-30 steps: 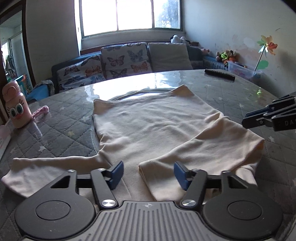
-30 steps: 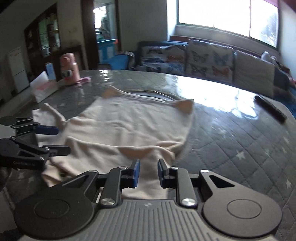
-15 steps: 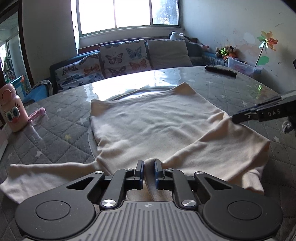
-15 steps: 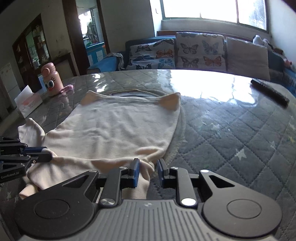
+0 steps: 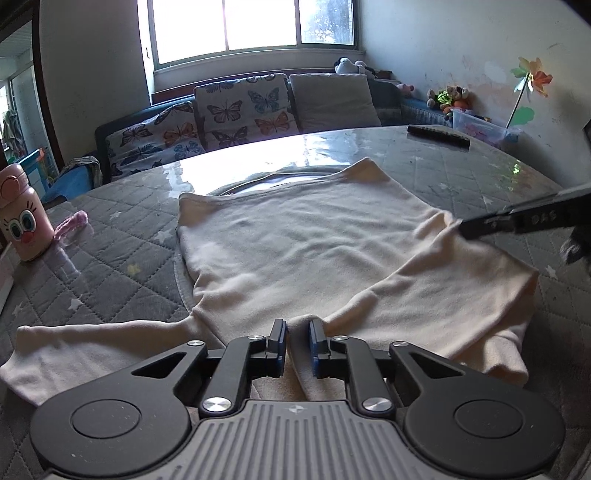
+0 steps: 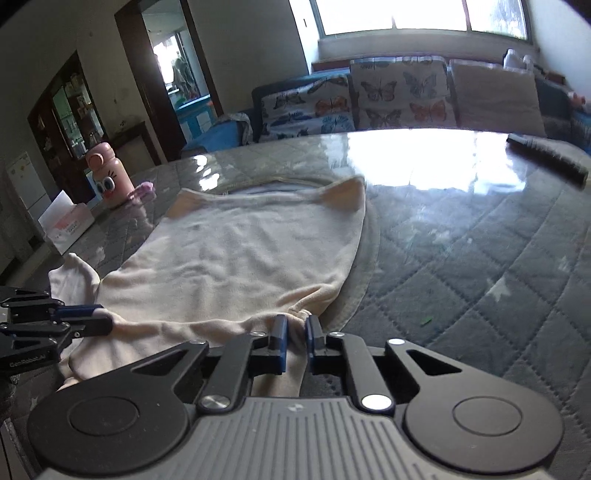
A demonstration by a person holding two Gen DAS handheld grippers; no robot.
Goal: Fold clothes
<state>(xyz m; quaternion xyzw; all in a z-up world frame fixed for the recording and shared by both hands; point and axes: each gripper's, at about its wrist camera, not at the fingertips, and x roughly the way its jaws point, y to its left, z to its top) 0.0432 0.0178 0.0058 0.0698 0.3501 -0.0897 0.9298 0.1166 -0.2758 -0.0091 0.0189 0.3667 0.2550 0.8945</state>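
1. While the cream garment (image 5: 306, 251) lies spread across the grey quilted table (image 5: 110, 266) under a glossy clear cover, both grippers hold its near edge.
2. Seen from the left wrist, the left gripper (image 5: 297, 343) has its jaws drawn nearly together, pinching a raised fold of the cream cloth between the blue pads.
3. From the right wrist, the right gripper (image 6: 295, 338) likewise has its jaws pressed close on a bunched bit of the garment's edge, at the near right corner of the fabric.
4. One sleeve (image 5: 92, 347) stretches out flat to the left of the left gripper; on the other side the cloth is folded over on itself in a thicker layer (image 5: 461, 295).
5. At the far side of the garment two pointed corners (image 6: 343, 192) stick up on either side of a curved neckline.
6. A pink bottle (image 5: 22, 218) with cartoon eyes stands on the table well to the left of the garment, with a small pink object (image 5: 72, 225) beside it.
7. A dark remote control (image 5: 437, 134) lies near the far right edge of the table, well apart from the cloth.
8. Behind the table, butterfly-print cushions (image 5: 243, 110) sit on a sofa below a bright window (image 5: 251, 26).
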